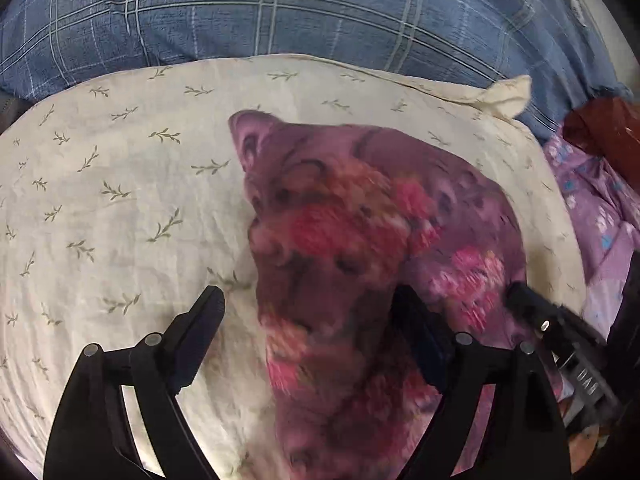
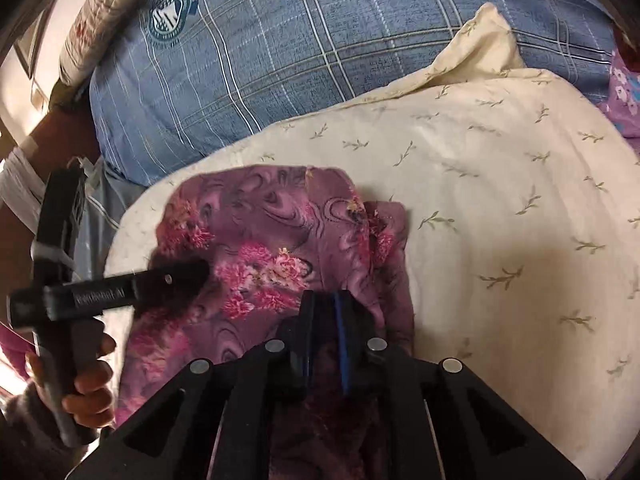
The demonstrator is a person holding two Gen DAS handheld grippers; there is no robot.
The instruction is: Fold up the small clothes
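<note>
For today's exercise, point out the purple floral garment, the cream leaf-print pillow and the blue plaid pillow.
purple floral garment [image 2: 272,256], right wrist view, pink flower print.
cream leaf-print pillow [image 2: 500,200], right wrist view, bare top.
blue plaid pillow [image 1: 280,8], left wrist view, checked front.

Purple pink-flowered garment, cream leaf-sprigged pillow, blue plaid pillow

The cloth is smeared with blur in the left wrist view, its near end cut off below. In the right wrist view the tongs hide its near edge.

Cream leaf-print pillow w/ purple floral garment lying on it.
</note>
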